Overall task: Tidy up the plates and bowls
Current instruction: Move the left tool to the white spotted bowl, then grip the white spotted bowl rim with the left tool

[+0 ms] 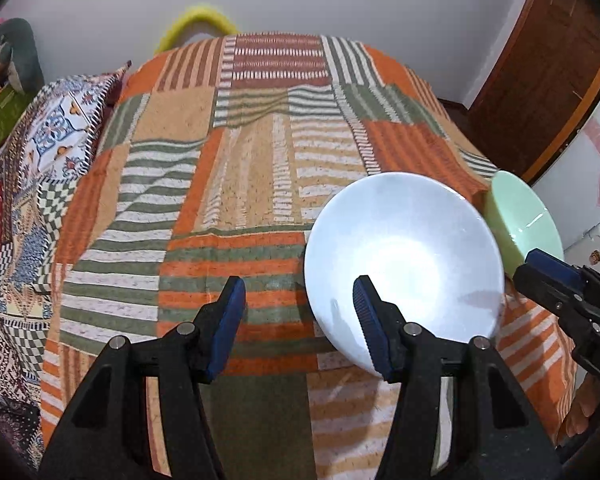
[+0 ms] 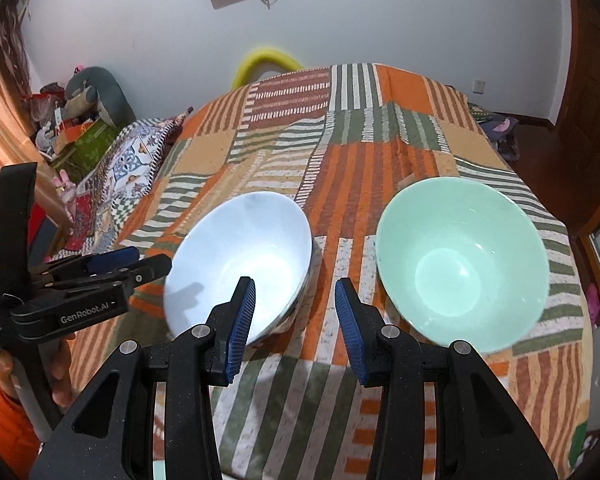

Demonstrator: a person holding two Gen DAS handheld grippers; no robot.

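Observation:
A white bowl [image 1: 404,256] sits on the striped patchwork bedspread [image 1: 236,184], with a mint green bowl [image 1: 520,216] to its right. Both show in the right wrist view, the white bowl [image 2: 240,264] at left and the green bowl [image 2: 464,256] at right. My left gripper [image 1: 300,304] is open and empty, its right finger over the white bowl's near rim. My right gripper [image 2: 296,304] is open and empty, over the gap between the two bowls. The left gripper also shows from the side in the right wrist view [image 2: 132,264], left of the white bowl.
A patterned pillow [image 1: 60,124] lies at the bed's left side. A yellow ring [image 2: 266,62] stands behind the bed. Boxes and soft toys [image 2: 80,120] crowd the far left. A wooden door [image 1: 540,72] is at the right.

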